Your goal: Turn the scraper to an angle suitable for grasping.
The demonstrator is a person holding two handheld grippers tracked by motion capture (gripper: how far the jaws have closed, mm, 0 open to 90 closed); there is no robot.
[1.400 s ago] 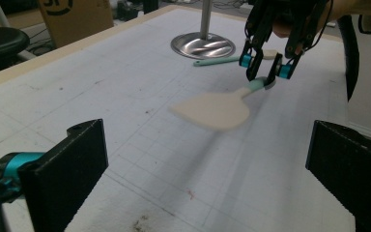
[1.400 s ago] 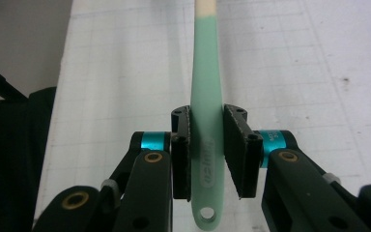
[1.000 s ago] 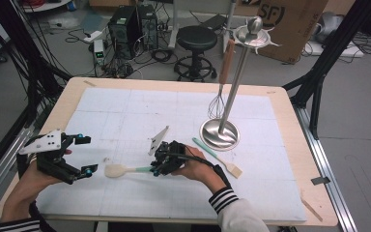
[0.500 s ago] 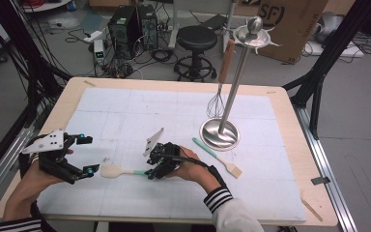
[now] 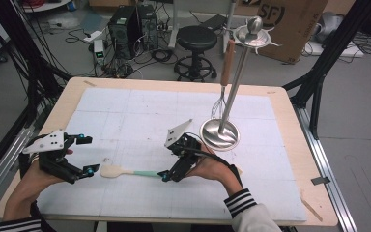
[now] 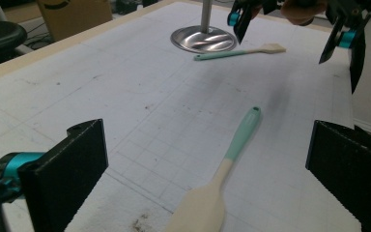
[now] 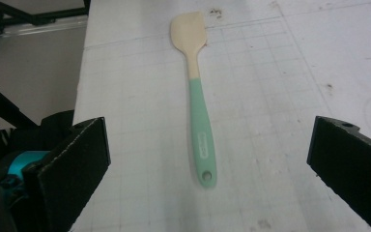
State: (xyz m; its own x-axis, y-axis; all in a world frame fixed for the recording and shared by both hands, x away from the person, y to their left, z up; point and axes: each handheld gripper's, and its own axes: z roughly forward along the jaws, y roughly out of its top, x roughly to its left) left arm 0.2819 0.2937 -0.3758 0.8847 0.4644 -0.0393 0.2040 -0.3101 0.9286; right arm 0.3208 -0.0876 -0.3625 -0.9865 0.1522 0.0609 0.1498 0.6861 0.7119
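Observation:
A spatula [image 5: 125, 172] with a cream head and a teal handle lies flat on the white mat, between my two grippers. My left gripper [image 5: 88, 154] rests open at the left, with the spatula's head [image 6: 198, 212] just in front of its wide jaws. My right gripper [image 5: 169, 162] is open. Its jaws have just been opening and stand wide apart, a little above and behind the end of the teal handle [image 7: 202, 145], and they do not touch it. A second spatula [image 6: 241, 52] lies by the stand's base.
A metal stand [image 5: 219, 134] with a round base rises at the mat's right middle. A whisk [image 5: 227, 63] with a wooden handle hangs from its top. The wooden table edge [image 5: 314, 159] frames the mat. Beyond the table are a stool, cables and boxes.
My right gripper was closed on the spatula's teal handle. It has opened, let go and drawn back to the right and up. The spatula lies slightly further left. My left gripper stayed put.

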